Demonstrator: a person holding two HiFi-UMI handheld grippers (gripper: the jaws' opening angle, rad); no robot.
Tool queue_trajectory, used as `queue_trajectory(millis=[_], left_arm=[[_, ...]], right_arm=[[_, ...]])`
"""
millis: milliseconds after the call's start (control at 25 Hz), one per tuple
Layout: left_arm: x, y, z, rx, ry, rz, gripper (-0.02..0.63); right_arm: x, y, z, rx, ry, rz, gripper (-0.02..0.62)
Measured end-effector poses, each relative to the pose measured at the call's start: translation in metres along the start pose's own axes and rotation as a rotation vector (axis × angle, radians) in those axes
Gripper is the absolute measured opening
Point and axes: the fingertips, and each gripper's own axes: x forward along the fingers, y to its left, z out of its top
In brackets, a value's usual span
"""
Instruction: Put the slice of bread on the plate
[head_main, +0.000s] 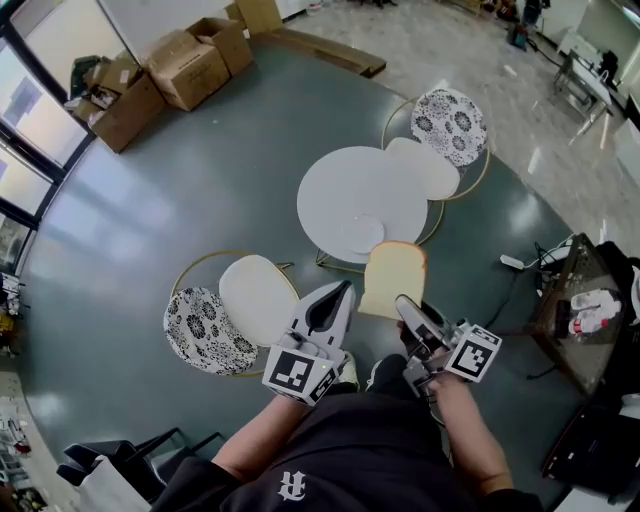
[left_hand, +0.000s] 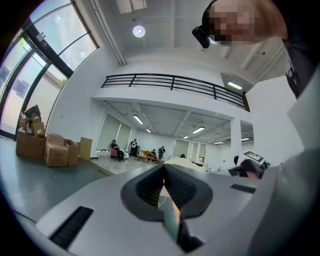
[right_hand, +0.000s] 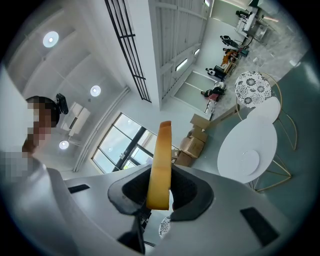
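A slice of bread (head_main: 393, 278) with a tan crust stands upright in the air, just short of the near edge of a round white table (head_main: 335, 190). My right gripper (head_main: 404, 301) is shut on its lower edge. In the right gripper view the slice of bread (right_hand: 161, 165) shows edge-on between the jaws. A small white plate (head_main: 362, 234) lies on the table's near side, just beyond the bread; the plate (right_hand: 248, 159) also shows in the right gripper view. My left gripper (head_main: 343, 289) hovers left of the bread. Its jaws meet with nothing between them (left_hand: 162, 187).
Two gold-framed chairs with patterned cushions flank the table, one far right (head_main: 449, 124) and one near left (head_main: 206, 331). Cardboard boxes (head_main: 186, 66) are stacked at the far left. A dark side table (head_main: 585, 310) with small items stands at the right.
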Motion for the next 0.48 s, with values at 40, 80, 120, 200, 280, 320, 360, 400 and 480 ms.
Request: queue_trajectory(millis=[40,80,120,200,280,320,360,400,480], left_arm=[[0.005,0.002,-0.002,-0.002,0.005,-0.003,0.006],[0.011,0.004,-0.003,-0.004,0.009,-0.003,0.006],[0.017,0.007,-0.005,-0.006,0.013,-0.002,0.006],[0.032,0.013,-0.008,-0.008,0.019,0.006,0.006],[0.046,0.022,-0.010,-0.006,0.023,0.017,0.006],[0.054,0.026,-0.010,-0.005,0.026,0.024,0.006],[0.060,0.031,-0.010,-0.004,0.028,0.032,0.006],[0.067,0.036,-0.011,-0.004,0.028,0.041,0.006],[0.081,0.045,-0.011,-0.003,0.024,0.057,0.006]], right_arm=[[0.002,-0.005,0.002,0.003,0.002,-0.005,0.092],[0.005,-0.010,0.005,0.008,0.003,-0.009,0.092],[0.008,-0.017,0.009,0.013,0.005,-0.011,0.092],[0.014,-0.031,0.017,0.026,0.013,-0.015,0.092],[0.025,-0.046,0.027,0.038,0.024,-0.011,0.092],[0.031,-0.053,0.031,0.045,0.031,-0.009,0.092],[0.037,-0.059,0.035,0.050,0.039,-0.005,0.091],[0.043,-0.066,0.039,0.053,0.048,-0.001,0.092],[0.054,-0.082,0.045,0.065,0.073,0.001,0.092]])
